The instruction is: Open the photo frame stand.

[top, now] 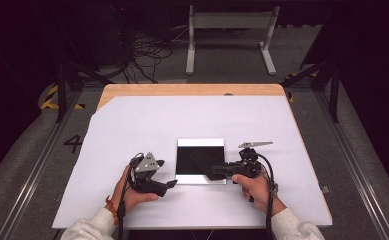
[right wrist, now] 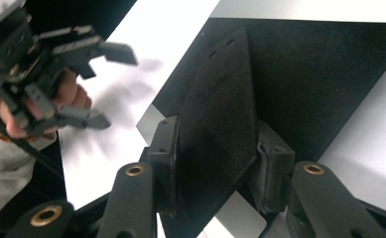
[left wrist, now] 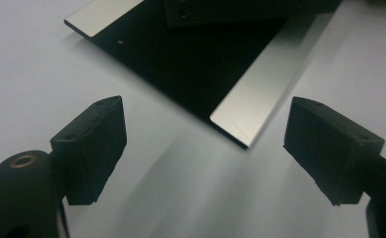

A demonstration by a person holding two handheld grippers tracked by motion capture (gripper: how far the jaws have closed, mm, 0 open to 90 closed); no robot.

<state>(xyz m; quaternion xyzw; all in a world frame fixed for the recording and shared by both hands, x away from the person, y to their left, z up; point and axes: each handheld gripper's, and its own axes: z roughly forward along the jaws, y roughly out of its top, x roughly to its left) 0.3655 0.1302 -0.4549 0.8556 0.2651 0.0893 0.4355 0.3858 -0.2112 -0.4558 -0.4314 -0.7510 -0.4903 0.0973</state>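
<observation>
white sheet (top: 147, 130), wooden table (top: 192, 90), dark room

One black strap (right wrist: 218, 129), one black plate with silver edges (top: 200, 161), two grippers: left gripper (top: 171, 184), right gripper (top: 216, 170); one table (top: 132, 125).

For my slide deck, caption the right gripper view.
Right hand-held gripper closes on a black flap over a black tray.

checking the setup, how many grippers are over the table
2: the left gripper sits open beside the black plate's near left corner; the right gripper is over its near right part, jaws around a dark flat piece.
</observation>
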